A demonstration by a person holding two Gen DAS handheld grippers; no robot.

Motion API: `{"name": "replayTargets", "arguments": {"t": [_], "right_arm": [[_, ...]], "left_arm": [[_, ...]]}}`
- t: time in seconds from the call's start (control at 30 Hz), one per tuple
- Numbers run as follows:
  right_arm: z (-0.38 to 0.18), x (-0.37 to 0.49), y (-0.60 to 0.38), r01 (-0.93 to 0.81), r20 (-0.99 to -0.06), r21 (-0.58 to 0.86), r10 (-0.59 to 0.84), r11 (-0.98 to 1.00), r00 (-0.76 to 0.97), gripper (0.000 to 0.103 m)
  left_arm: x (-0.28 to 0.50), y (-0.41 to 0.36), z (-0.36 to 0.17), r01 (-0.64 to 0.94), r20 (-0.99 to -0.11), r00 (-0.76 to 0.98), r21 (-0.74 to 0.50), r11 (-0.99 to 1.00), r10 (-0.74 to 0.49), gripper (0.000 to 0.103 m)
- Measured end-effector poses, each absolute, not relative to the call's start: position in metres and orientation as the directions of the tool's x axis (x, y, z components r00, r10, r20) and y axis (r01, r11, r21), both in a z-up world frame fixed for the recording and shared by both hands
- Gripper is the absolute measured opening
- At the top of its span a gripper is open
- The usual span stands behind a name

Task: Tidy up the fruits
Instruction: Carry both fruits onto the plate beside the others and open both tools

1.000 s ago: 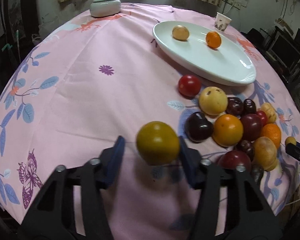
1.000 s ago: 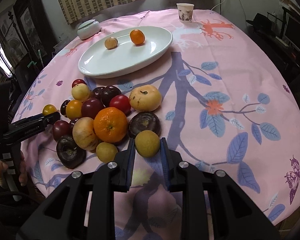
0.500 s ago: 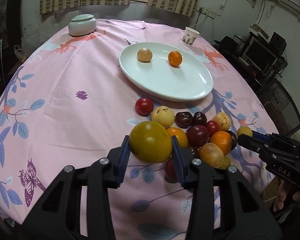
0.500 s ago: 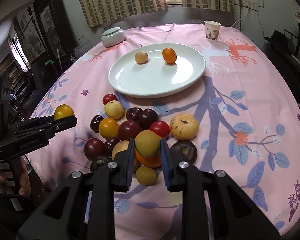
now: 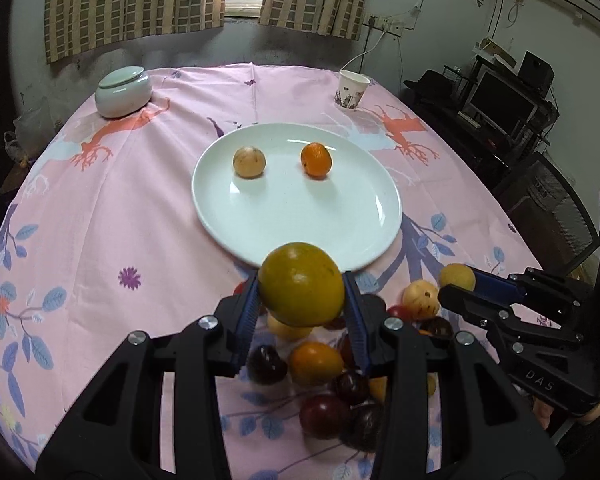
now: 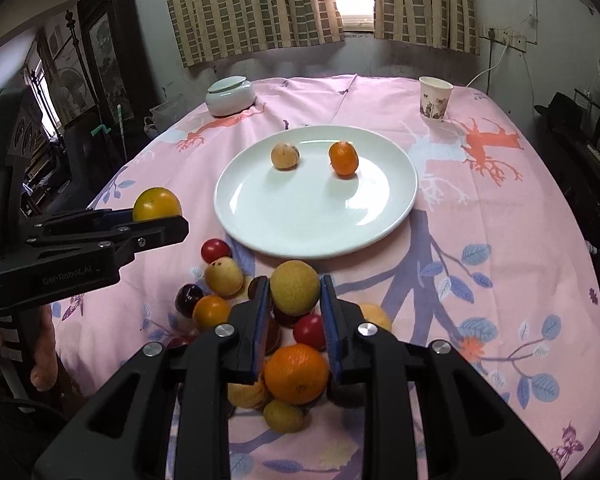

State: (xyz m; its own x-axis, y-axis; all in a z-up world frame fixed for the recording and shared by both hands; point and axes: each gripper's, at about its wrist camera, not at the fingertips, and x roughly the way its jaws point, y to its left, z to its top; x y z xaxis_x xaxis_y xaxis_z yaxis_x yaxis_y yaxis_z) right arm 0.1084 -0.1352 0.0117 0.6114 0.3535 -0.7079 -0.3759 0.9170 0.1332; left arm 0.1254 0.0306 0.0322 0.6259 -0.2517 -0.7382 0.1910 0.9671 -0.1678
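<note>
Left wrist view: the left gripper [image 5: 301,300] has its jaws clamped on a large yellow-green fruit [image 5: 301,284], held above the counter [image 5: 100,208], which is covered in a pink cloth printed with leaves. Just beyond the jaws lies a white oval plate [image 5: 296,216] carrying a small tan fruit [image 5: 249,162] and a small orange [image 5: 316,160], apart from each other. Below and behind the jaws sits a pile of loose fruit [image 5: 324,380], dark red, orange and yellow. To the right of the jaws the right gripper [image 5: 460,284] reaches in, pinching a small yellow fruit [image 5: 456,277]. Far beyond the plate stand a lidded pale green jar [image 5: 123,91] and a paper cup [image 5: 352,90].

Right wrist view: the right gripper [image 6: 295,300] has its jaws closed tight on the small yellow fruit [image 6: 295,288], lifted above the pile of loose fruit [image 6: 296,372]. The plate [image 6: 316,224] lies just ahead of the jaws with the tan fruit [image 6: 285,155] and orange [image 6: 343,158] on it. To the left of the jaws, the left gripper [image 6: 164,216] holds the yellow-green fruit [image 6: 156,204]; fingers of a hand [image 6: 44,360] show under it. The jar [image 6: 230,96] and cup [image 6: 435,98] stand beyond the plate.
</note>
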Motion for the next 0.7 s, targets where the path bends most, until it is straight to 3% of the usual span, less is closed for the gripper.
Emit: {"name": "replayTargets", "arguments": {"t": [0.27,0.47,0.7], "right_arm": [[0.024,0.209,-0.130,-0.386,-0.676,0.094,0.343,0.918,0.652,0.025],[-0.009,0.287,-0.127,-0.352,-0.746,0.123,0.320,0.928,0.584,0.025],[-0.037,0.318,-0.132,-0.311,-0.780,0.121,0.284,0.943,0.557,0.025]], "left_arm": [[0.238,0.012,0.042,0.229,-0.770,0.570,-0.189,0.955,-0.289,0.041],[0.311,0.009,0.006,0.173,-0.813,0.514,-0.212,0.962,-0.272,0.041],[0.347,0.005,-0.020,0.165,-0.833,0.476,-0.228,0.960,-0.280,0.041]]}}
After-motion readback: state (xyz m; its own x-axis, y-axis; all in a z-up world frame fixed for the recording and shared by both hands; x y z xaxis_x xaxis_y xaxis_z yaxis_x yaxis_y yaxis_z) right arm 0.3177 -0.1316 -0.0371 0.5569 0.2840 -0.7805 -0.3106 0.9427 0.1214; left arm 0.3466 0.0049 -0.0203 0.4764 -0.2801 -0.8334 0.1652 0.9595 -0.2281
